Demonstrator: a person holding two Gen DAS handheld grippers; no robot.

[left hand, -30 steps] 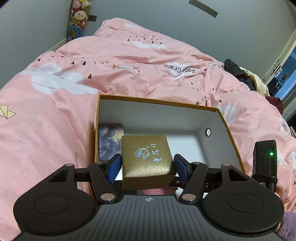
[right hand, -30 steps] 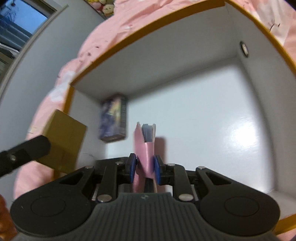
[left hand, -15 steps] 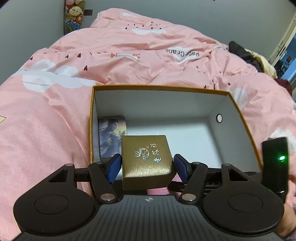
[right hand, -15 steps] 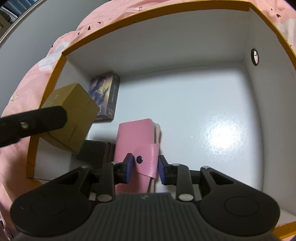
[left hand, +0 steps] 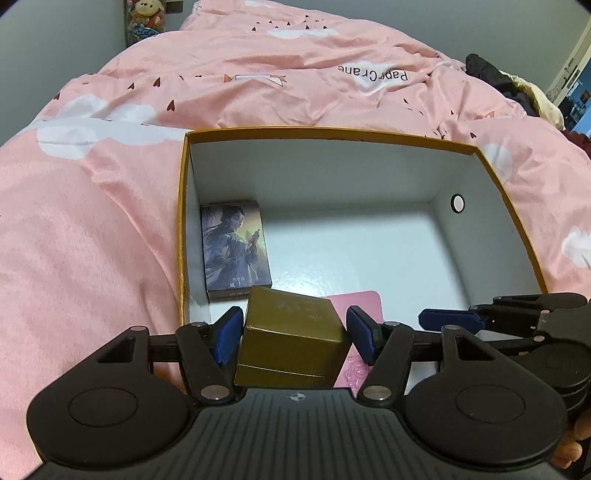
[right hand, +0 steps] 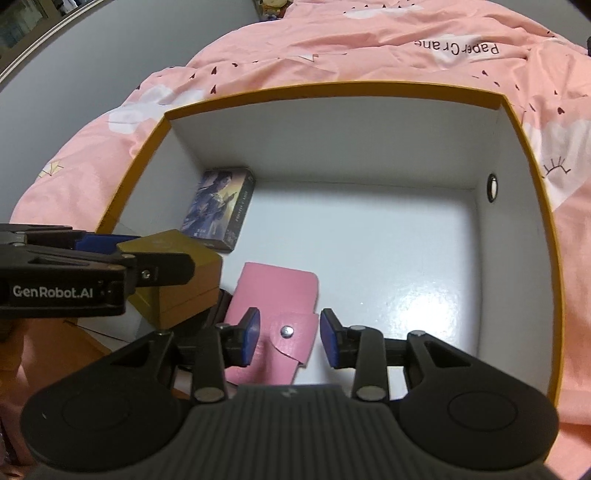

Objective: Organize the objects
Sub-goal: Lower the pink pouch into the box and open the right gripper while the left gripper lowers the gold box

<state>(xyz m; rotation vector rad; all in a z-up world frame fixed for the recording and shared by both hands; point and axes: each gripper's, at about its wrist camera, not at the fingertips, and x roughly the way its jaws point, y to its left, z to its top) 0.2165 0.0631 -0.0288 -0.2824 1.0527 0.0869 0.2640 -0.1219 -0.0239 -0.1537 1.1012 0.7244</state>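
A yellow-rimmed white box (left hand: 332, 133) (right hand: 332, 90) sits open on the pink bed. Inside it a picture card box (left hand: 234, 249) (right hand: 219, 206) lies at the left wall. My left gripper (left hand: 293, 330) (right hand: 122, 254) is shut on a gold gift box (left hand: 291, 338) (right hand: 177, 280), tilted, over the box's near left corner. My right gripper (right hand: 290, 338) (left hand: 447, 317) is open, its jaws apart on either side of the strap of a pink wallet (right hand: 273, 299) (left hand: 358, 306) lying flat on the box floor.
A pink duvet (left hand: 92, 221) surrounds the box. Dark clothes (left hand: 487, 74) lie at the far right and plush toys (left hand: 144, 18) at the far left. A dark object lies under the gold box, beside the wallet (right hand: 218, 306).
My right gripper has laid the pink wallet flat in the box, opened and drawn back. My left gripper has tilted and lowered the gold box toward the near left corner.
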